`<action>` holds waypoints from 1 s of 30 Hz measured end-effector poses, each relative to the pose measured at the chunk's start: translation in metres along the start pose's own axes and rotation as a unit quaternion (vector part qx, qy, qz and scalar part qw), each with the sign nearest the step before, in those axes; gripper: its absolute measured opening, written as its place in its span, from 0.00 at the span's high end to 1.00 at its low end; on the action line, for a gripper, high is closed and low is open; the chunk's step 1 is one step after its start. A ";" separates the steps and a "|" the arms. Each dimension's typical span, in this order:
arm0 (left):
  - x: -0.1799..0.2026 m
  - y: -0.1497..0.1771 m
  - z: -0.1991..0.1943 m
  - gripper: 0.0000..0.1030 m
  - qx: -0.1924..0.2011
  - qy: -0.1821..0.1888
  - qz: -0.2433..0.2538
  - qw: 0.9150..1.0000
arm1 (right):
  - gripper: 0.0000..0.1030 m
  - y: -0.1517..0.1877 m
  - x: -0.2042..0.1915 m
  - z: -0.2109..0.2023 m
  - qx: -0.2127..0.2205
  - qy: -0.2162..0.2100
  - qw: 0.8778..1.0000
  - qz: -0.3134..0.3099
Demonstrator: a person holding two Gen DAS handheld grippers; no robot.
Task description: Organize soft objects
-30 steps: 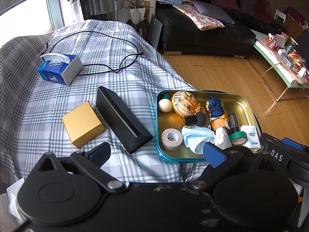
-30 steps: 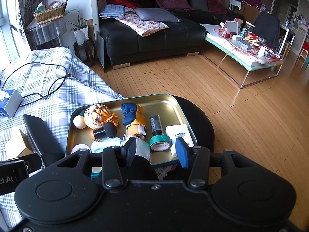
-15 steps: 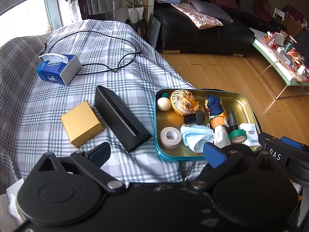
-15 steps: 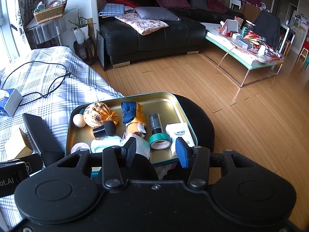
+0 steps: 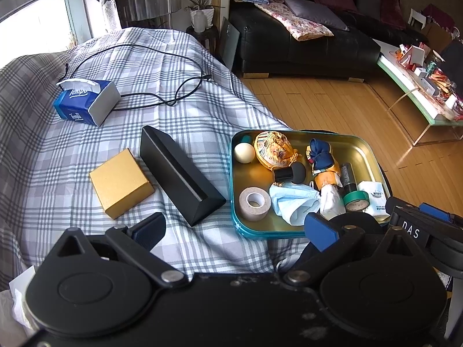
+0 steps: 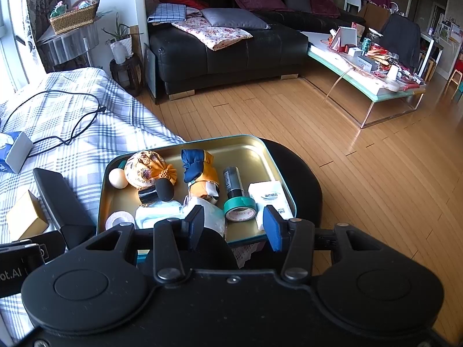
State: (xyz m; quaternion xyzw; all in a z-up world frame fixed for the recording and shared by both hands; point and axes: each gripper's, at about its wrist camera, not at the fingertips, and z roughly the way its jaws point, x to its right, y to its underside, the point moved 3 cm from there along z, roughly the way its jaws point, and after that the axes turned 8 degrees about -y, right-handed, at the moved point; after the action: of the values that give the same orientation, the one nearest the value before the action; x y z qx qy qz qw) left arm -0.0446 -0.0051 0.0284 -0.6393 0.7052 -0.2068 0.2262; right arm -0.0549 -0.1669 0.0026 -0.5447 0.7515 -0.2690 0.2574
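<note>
Left claw (image 5: 234, 228) spread wide, right claw (image 6: 234, 225) parted, apparently both hovering before tin tray (image 6: 277, 167), empty.

Crowded tin, open cloth to its left

My way into the tin tray (image 5: 365, 147) is bare only at its far right corner; the black wedge box (image 5: 179, 173) and gold box (image 5: 121, 183) flank its left.

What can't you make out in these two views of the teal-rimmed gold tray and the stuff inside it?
- Near rim of the teal-rimmed gold metal tray: right wrist view, hidden behind the right gripper.
- Beige tape roll: right wrist view, mostly hidden by the same gripper's body.
- White wipes packet: left wrist view, lower part covered by the right gripper; print too small to read.
- Crumpled light-blue face mask: left wrist view, near edge behind a blue fingertip of the left gripper.
</note>
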 end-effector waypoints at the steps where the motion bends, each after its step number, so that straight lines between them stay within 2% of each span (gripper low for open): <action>1: 0.000 0.000 0.000 0.01 0.000 0.000 0.001 1.000 | 0.54 0.000 0.000 0.000 0.000 0.000 1.000 0.000; 30: -0.001 0.002 0.004 0.01 -0.008 0.001 0.007 1.000 | 0.54 0.001 0.001 0.003 -0.005 -0.001 1.000 0.002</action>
State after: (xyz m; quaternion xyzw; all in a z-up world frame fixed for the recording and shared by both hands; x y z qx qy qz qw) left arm -0.0442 -0.0035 0.0239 -0.6357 0.7116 -0.2003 0.2223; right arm -0.0541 -0.1677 0.0000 -0.5445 0.7538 -0.2639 0.2561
